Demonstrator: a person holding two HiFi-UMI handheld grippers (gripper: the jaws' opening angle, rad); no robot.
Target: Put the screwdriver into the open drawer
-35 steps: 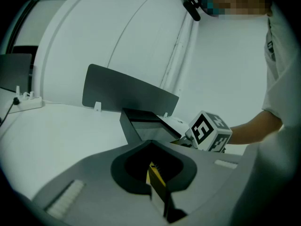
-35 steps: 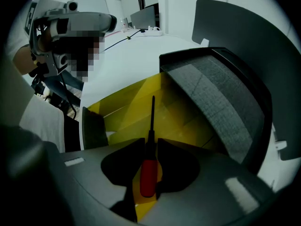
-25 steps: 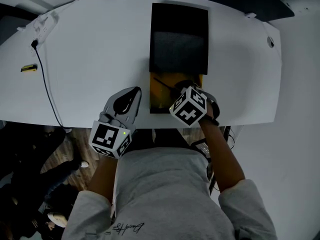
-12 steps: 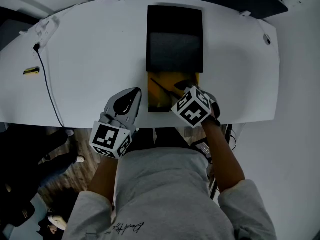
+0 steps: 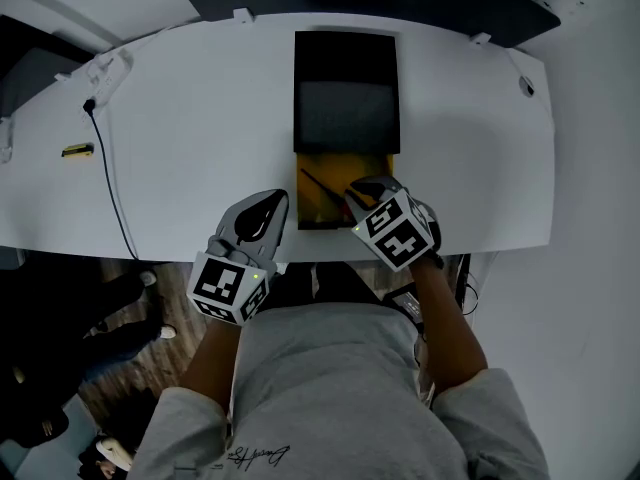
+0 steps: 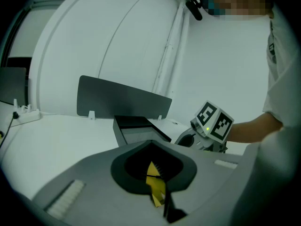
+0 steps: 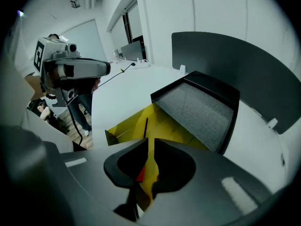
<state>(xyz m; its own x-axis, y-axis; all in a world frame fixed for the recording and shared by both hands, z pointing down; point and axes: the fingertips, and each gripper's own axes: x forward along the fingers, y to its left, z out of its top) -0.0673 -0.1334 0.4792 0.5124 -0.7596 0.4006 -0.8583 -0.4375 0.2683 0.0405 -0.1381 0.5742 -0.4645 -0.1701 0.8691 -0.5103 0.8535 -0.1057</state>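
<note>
White desk (image 5: 180, 118) over wood floor (image 5: 110, 388); left gripper (image 5: 272, 200) closed empty, right gripper (image 5: 362, 190) just closing, ajar, empty.

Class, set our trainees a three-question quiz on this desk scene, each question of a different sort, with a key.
1. True or false: the screwdriver lies inside the yellow drawer.
2. Which tongs hover above the drawer? A: left. B: right. C: neither.
3. Fill in: the left tongs hang over the front edge of the white ____.

Key: 1 true. 2 B, the right tongs, jaws a little apart and gripping nothing. 3 desk.
</note>
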